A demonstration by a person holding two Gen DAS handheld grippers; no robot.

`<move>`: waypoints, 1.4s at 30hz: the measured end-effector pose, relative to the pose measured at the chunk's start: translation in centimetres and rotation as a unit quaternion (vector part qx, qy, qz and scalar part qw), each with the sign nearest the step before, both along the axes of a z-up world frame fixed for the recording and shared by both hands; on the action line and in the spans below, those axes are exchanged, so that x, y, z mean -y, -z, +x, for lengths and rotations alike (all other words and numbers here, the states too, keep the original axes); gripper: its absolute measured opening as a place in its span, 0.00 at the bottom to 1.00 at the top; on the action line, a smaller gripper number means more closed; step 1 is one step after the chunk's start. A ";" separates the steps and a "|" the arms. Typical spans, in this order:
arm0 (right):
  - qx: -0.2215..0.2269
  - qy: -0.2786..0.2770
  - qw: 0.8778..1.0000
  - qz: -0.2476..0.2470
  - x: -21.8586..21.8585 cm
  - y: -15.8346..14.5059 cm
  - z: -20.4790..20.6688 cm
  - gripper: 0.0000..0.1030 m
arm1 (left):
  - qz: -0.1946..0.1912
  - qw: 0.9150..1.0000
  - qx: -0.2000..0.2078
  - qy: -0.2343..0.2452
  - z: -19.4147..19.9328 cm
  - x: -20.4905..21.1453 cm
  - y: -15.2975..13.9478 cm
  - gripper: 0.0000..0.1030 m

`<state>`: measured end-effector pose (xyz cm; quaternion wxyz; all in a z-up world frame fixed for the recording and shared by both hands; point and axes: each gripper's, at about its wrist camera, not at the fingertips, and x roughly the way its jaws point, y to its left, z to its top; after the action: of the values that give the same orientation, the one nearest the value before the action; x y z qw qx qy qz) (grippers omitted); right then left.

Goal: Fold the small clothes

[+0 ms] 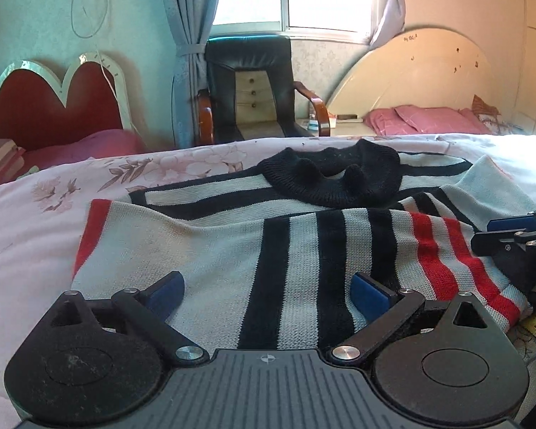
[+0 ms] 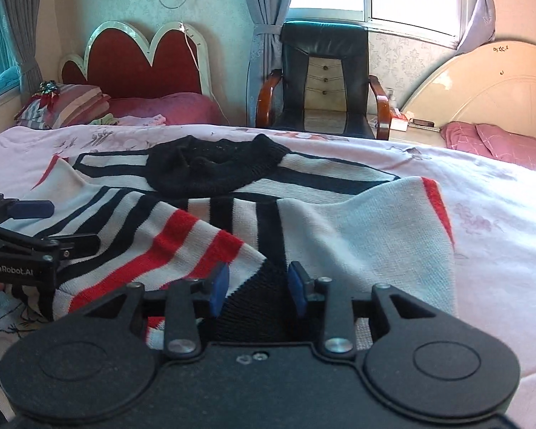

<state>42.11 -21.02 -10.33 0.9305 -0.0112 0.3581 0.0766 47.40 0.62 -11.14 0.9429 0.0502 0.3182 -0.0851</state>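
A small striped knit sweater, white with black and red stripes and a black collar, lies on the bed with both sleeves folded across its body. My left gripper is open wide, low over the sweater's near hem. My right gripper is open, its blue pads either side of the black cuff of a folded sleeve, not clamped. The sweater also shows in the right wrist view. Each gripper shows in the other's view: the right, the left.
The sweater rests on a pink floral bedspread. Behind the bed stand a black armchair, a red headboard and a cream headboard with pink pillows. A window is at the back.
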 end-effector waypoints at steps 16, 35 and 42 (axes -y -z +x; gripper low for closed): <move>-0.004 -0.023 1.000 -0.013 -3.6 -0.6 -4.1 0.36 | -0.027 1.000 -0.008 -0.013 -5.7 -0.6 -0.4 0.96; -0.044 0.070 0.996 -0.029 -0.1 -0.2 -3.3 0.42 | -0.009 0.999 -0.037 -0.026 -6.0 -3.5 0.1 0.96; -0.046 0.076 0.995 -0.039 -0.3 0.0 -3.5 0.46 | -0.001 0.999 -0.038 -0.014 -6.3 -3.5 0.1 0.96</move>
<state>38.60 -20.69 -10.29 0.9151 -0.0171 0.4027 -0.0080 41.15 4.13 -11.20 0.9312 0.0419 0.3544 -0.0741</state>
